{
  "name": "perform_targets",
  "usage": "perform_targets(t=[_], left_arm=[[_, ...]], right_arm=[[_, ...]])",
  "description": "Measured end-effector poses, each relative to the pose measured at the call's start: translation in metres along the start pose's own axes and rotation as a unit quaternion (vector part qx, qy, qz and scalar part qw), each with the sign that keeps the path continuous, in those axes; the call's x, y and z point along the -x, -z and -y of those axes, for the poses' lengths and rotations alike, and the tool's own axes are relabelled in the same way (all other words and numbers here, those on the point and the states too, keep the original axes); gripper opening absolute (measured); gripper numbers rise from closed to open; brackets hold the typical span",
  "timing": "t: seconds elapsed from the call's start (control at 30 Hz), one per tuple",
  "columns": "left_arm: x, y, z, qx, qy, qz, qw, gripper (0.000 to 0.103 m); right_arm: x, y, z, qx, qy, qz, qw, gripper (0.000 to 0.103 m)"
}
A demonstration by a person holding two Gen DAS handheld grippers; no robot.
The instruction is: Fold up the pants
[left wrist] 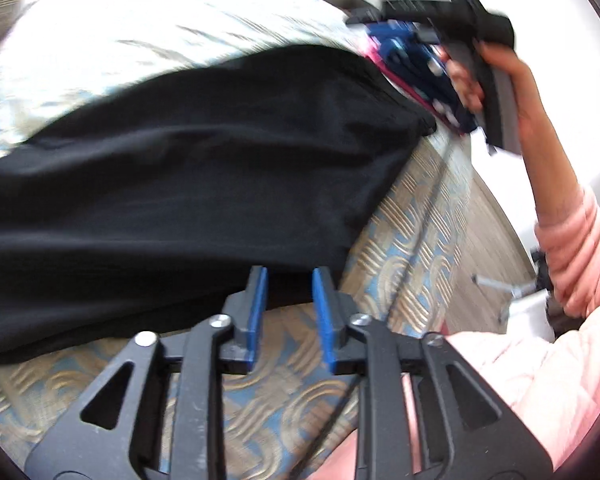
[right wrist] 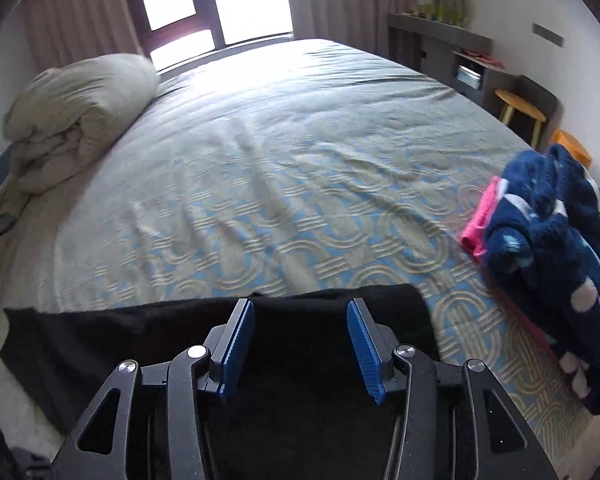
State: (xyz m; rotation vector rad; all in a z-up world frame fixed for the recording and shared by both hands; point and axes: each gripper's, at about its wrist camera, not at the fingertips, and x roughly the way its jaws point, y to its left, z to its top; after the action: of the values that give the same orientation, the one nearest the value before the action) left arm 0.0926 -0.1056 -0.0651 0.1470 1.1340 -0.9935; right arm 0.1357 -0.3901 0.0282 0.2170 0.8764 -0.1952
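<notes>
The black pants [left wrist: 179, 184] lie flat across the patterned bedcover [left wrist: 404, 232], reaching almost to the bed's edge. My left gripper [left wrist: 289, 276] hovers over their near hem. It is open, and its blue pads [left wrist: 257, 308] have nothing between them. In the right wrist view the pants [right wrist: 119, 340] form a dark band along the near side of the bed. My right gripper [right wrist: 300, 308] stands open above them, pads [right wrist: 364, 348] wide apart and gripping nothing. In the left wrist view a hand [left wrist: 512, 80] holds the right gripper's handle, blurred, past the pants' far end.
A folded navy fleece with white marks [right wrist: 560, 240] rests on a pink garment [right wrist: 476, 228] at the bed's right edge. A rolled cream duvet [right wrist: 79, 112] sits at the far left. A yellow stool [right wrist: 520, 108] and grey shelves [right wrist: 460, 52] line the right wall. Wood floor [left wrist: 492, 248] runs beside the bed.
</notes>
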Motion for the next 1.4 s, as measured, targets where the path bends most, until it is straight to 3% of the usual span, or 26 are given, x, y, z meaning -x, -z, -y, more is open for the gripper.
perform_targets(t=[0.03, 0.07, 0.17, 0.2, 0.3, 0.33, 0.4, 0.47, 0.6, 0.77, 0.9, 0.93, 0.97, 1.0, 1.17, 1.23, 1.4], left_arm=[[0.017, 0.003, -0.018, 0.024, -0.024, 0.024, 0.9991, 0.047], [0.03, 0.009, -0.033, 0.049, -0.047, 0.044, 0.9968, 0.052], [0.076, 0.036, -0.097, 0.164, -0.105, 0.093, 0.9763, 0.052], [0.091, 0.05, -0.12, 0.21, -0.119, 0.11, 0.9641, 0.052], [0.133, 0.097, -0.183, 0.338, -0.157, 0.154, 0.915, 0.052], [0.146, 0.112, -0.202, 0.37, -0.173, 0.163, 0.8981, 0.052], [0.164, 0.132, -0.23, 0.41, -0.195, 0.17, 0.8744, 0.052], [0.176, 0.148, -0.255, 0.445, -0.191, 0.18, 0.8562, 0.052], [0.184, 0.157, -0.295, 0.483, -0.173, 0.198, 0.8352, 0.052], [0.17, 0.151, -0.327, 0.514, -0.173, 0.177, 0.8211, 0.054], [0.169, 0.148, -0.332, 0.511, -0.168, 0.192, 0.8209, 0.054], [0.17, 0.151, -0.331, 0.511, -0.167, 0.194, 0.8205, 0.049], [0.172, 0.152, -0.333, 0.51, -0.168, 0.2, 0.8198, 0.024], [0.172, 0.154, -0.334, 0.508, -0.169, 0.201, 0.8201, 0.009], [0.178, 0.17, -0.334, 0.516, -0.138, 0.243, 0.8098, 0.008], [0.182, 0.172, -0.329, 0.507, -0.141, 0.252, 0.8122, 0.008], [0.188, 0.161, -0.326, 0.484, -0.156, 0.254, 0.823, 0.008]], right_arm=[[0.0, 0.002, -0.017, 0.018, -0.017, -0.006, 1.0, 0.052], [0.0, 0.007, -0.039, 0.04, -0.039, -0.014, 0.998, 0.053], [-0.008, 0.025, -0.108, 0.09, -0.117, -0.041, 0.988, 0.053], [-0.012, 0.032, -0.131, 0.098, -0.148, -0.054, 0.983, 0.054], [-0.031, 0.056, -0.194, 0.121, -0.219, -0.105, 0.963, 0.054], [-0.037, 0.065, -0.217, 0.139, -0.231, -0.119, 0.956, 0.054], [-0.045, 0.076, -0.252, 0.176, -0.236, -0.137, 0.946, 0.054], [-0.05, 0.086, -0.286, 0.21, -0.244, -0.152, 0.935, 0.054], [-0.061, 0.1, -0.325, 0.234, -0.247, -0.179, 0.923, 0.054], [-0.074, 0.104, -0.339, 0.238, -0.219, -0.191, 0.927, 0.054], [-0.087, 0.092, -0.336, 0.21, -0.219, -0.198, 0.932, 0.054], [-0.097, 0.088, -0.339, 0.2, -0.231, -0.21, 0.929, 0.054], [-0.109, 0.085, -0.341, 0.192, -0.241, -0.226, 0.924, 0.054], [-0.119, 0.082, -0.343, 0.188, -0.24, -0.235, 0.923, 0.054], [-0.158, 0.058, -0.377, 0.186, -0.216, -0.188, 0.94, 0.052], [-0.163, 0.052, -0.389, 0.186, -0.2, -0.182, 0.944, 0.054], [-0.159, 0.057, -0.408, 0.23, -0.186, -0.17, 0.94, 0.055]])
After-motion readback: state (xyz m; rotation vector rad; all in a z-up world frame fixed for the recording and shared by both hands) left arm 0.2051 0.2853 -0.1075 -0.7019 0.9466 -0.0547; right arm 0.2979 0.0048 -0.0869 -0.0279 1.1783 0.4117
